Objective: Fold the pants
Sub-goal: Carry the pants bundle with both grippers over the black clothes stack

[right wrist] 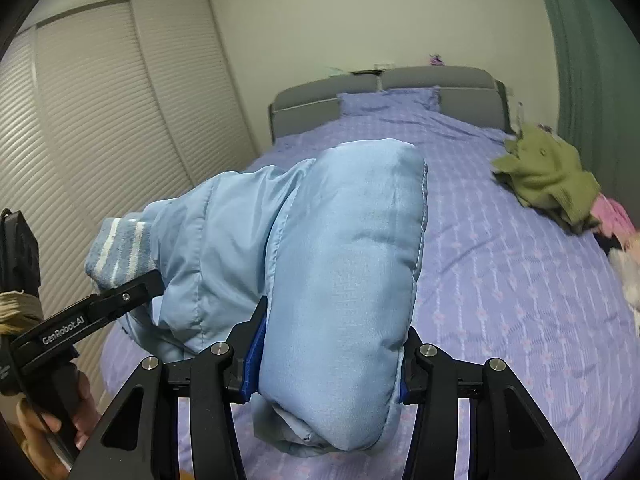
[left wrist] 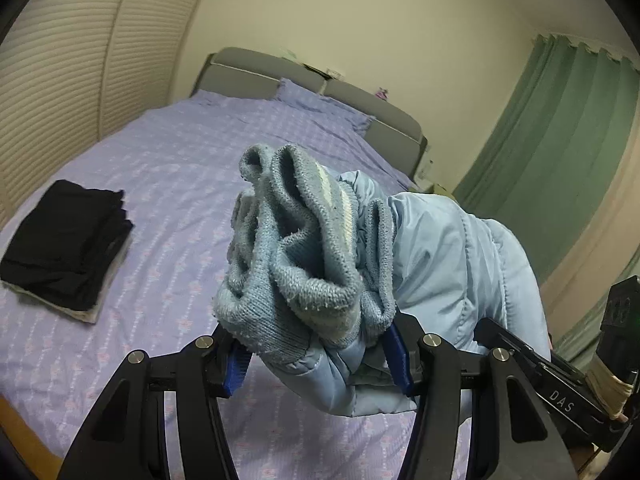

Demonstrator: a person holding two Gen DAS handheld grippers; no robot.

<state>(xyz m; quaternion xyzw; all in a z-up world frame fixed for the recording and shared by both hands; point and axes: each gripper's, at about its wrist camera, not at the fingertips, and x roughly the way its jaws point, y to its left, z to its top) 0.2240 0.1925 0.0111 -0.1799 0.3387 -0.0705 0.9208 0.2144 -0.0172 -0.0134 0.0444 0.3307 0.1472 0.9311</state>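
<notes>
Light blue padded pants (right wrist: 340,248) are held up above the purple bed between both grippers. My left gripper (left wrist: 320,360) is shut on their knitted ribbed end with white stripes (left wrist: 296,248), bunched between the blue pads. My right gripper (right wrist: 328,364) is shut on a thick folded bundle of the padded fabric. The left gripper also shows in the right wrist view (right wrist: 120,300), clamped on the striped knit end (right wrist: 120,252). The right gripper's body shows at the right edge of the left wrist view (left wrist: 560,384).
The purple patterned bed (left wrist: 180,152) fills both views, with a pillow (right wrist: 388,100) and grey headboard (right wrist: 460,76) at the far end. A folded black stack (left wrist: 68,236) lies at left. Green (right wrist: 548,176) and pink (right wrist: 612,212) clothes lie at right. Louvred closet doors (right wrist: 100,120), green curtain (left wrist: 560,152).
</notes>
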